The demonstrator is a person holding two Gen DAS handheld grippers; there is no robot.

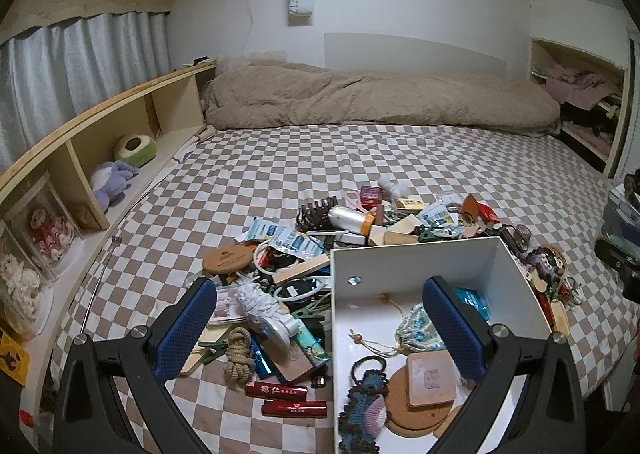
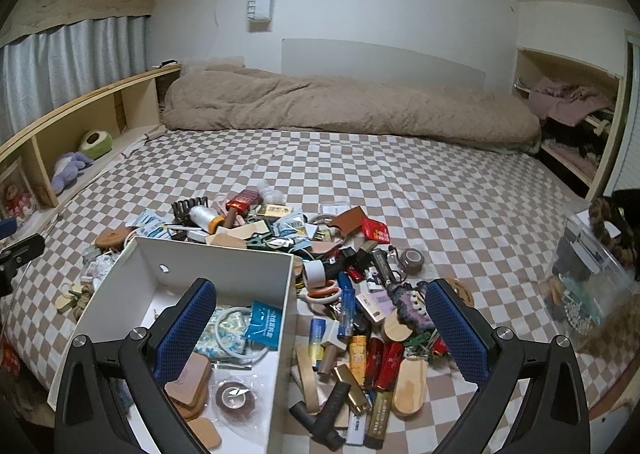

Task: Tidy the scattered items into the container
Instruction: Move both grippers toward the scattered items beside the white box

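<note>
A white open box [image 1: 412,266] [image 2: 208,266] sits on the checkered bed, holding cork coasters [image 1: 424,386], a floral pouch [image 1: 418,328] and a blue packet [image 2: 265,324]. A heap of small items [image 1: 304,238] [image 2: 352,294] surrounds it on the left, back and right. My left gripper [image 1: 320,330] hovers open over the box's left wall, with a rope bundle [image 1: 239,354] and red sticks [image 1: 294,400] below it. My right gripper [image 2: 320,326] hangs open over the box's right wall and the clutter of lighters and pens [image 2: 360,354]. Nothing is between either pair of fingers.
A rolled beige duvet [image 1: 380,98] lies along the far wall. A wooden shelf with plush toys [image 1: 112,178] runs along the left side. A clear bin [image 2: 592,274] stands off the bed's right edge. Bare checkered sheet [image 2: 460,190] lies behind the heap.
</note>
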